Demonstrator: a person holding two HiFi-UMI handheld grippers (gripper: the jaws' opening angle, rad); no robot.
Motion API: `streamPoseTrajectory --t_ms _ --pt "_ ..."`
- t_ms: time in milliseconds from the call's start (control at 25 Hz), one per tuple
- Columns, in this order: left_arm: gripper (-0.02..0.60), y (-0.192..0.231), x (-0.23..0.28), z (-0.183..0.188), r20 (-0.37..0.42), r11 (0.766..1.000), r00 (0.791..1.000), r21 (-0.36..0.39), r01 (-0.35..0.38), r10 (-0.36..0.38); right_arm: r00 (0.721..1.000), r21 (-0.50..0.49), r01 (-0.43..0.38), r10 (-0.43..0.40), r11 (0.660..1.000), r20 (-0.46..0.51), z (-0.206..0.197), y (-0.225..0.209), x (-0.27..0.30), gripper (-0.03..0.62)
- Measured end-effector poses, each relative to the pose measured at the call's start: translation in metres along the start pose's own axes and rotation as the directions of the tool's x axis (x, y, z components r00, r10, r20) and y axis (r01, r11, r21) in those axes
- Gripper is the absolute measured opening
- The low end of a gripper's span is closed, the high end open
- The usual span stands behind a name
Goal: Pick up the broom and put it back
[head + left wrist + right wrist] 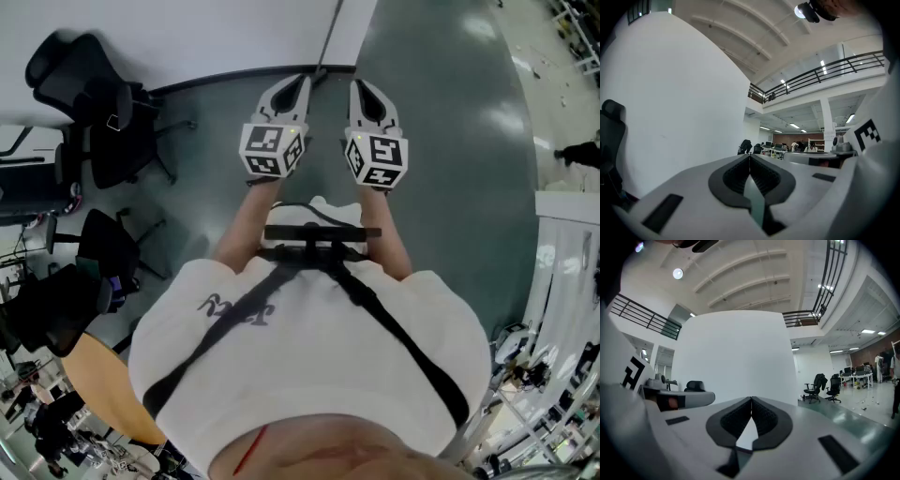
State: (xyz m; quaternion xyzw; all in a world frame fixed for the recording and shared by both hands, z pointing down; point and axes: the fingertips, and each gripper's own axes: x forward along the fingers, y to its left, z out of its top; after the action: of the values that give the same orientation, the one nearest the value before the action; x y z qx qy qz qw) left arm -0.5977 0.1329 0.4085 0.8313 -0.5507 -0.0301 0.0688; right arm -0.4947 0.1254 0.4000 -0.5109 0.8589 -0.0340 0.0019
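No broom shows plainly in any view. A thin dark line [330, 36] runs up the white wall [206, 37] ahead; I cannot tell what it is. My left gripper [298, 82] and right gripper [361, 86] are held side by side, level, in front of the person's chest and over the green floor [450, 141]. Both point at the wall. In the left gripper view the left gripper [750, 154] has its jaw tips touching, with nothing between them. The right gripper [751, 398] is likewise shut and empty in its own view.
Black office chairs [103, 122] stand at the left by the wall, and a round wooden table [94, 384] lies at the lower left. White shelving [562, 253] lines the right side. More chairs [818, 387] and desks stand far off to the right.
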Motion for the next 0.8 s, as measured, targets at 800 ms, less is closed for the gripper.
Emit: streamPoseTrajectory --t_ms 800 --pt "0.012 -0.009 0.039 -0.031 -0.064 1.000 0.998 0.005 0.022 -0.021 0.999 0.035 -0.034 0.033 0.999 0.020 -0.017 -0.029 0.024 0.008"
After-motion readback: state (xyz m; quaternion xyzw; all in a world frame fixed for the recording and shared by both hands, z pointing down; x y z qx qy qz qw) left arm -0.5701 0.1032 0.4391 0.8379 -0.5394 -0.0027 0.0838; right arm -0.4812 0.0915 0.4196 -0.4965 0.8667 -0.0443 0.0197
